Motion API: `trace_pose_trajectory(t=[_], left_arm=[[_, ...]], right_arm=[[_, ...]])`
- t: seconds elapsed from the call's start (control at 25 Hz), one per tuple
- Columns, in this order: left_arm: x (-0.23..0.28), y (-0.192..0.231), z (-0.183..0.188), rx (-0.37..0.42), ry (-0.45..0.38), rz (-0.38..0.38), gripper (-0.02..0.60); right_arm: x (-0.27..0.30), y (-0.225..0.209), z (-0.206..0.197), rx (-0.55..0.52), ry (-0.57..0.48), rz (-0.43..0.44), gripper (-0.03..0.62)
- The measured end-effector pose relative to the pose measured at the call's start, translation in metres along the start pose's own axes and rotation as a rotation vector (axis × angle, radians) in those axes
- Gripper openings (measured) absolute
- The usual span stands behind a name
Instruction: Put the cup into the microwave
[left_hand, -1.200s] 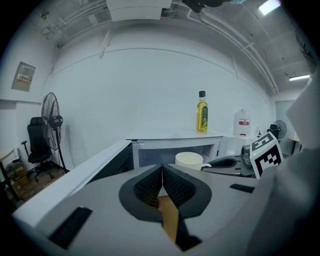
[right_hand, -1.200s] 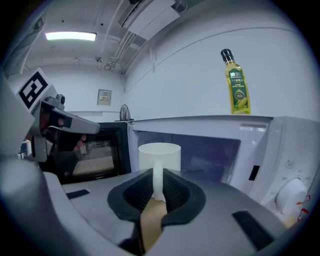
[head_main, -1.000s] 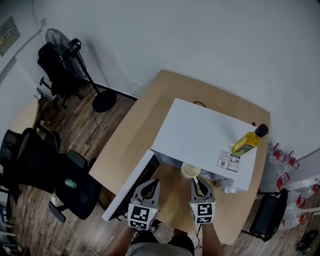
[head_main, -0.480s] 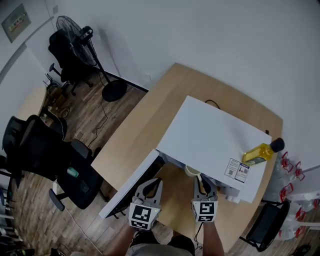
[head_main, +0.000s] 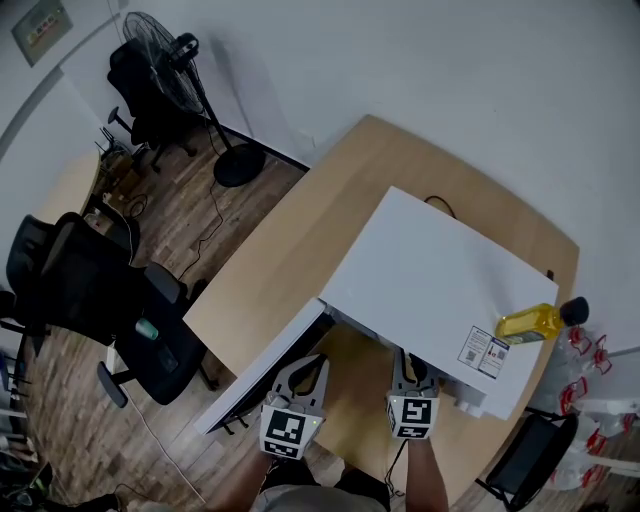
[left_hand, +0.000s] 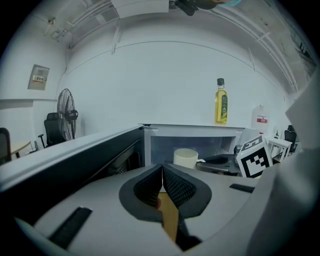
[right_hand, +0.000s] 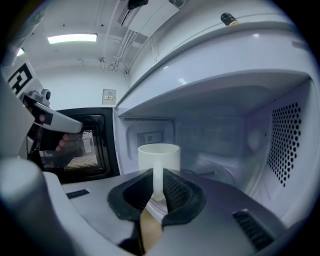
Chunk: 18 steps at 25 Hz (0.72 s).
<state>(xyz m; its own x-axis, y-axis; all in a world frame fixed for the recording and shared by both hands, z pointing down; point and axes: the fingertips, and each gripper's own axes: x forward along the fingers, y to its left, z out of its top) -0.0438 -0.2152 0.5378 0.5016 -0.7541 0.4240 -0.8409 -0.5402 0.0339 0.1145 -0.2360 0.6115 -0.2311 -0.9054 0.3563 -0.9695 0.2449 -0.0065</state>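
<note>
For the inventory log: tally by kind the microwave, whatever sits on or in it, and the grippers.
microwave: 1
cup: 1
oil bottle: 1
grippers: 2 (left gripper, right gripper)
total: 5

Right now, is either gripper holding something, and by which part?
The right gripper holds the white cup by its handle. The left gripper is shut with nothing between its jaws.
</note>
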Motion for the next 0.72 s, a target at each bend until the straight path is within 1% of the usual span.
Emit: trace_pose_trajectory(t=[0.4,0.72], left_arm=[[0.013,0.003,-0.002,-0.029,0.011,0.001,0.026],[0.016,0.003,0.0,-0.022,0.015,-0.006,0.026]], right_arm=[[0.02,-0.006,0.002,-0.011,-0.004,0.0,0.051],[0.024,-0.005,0.003,-0.016,-0.005,-0.013,0.054]])
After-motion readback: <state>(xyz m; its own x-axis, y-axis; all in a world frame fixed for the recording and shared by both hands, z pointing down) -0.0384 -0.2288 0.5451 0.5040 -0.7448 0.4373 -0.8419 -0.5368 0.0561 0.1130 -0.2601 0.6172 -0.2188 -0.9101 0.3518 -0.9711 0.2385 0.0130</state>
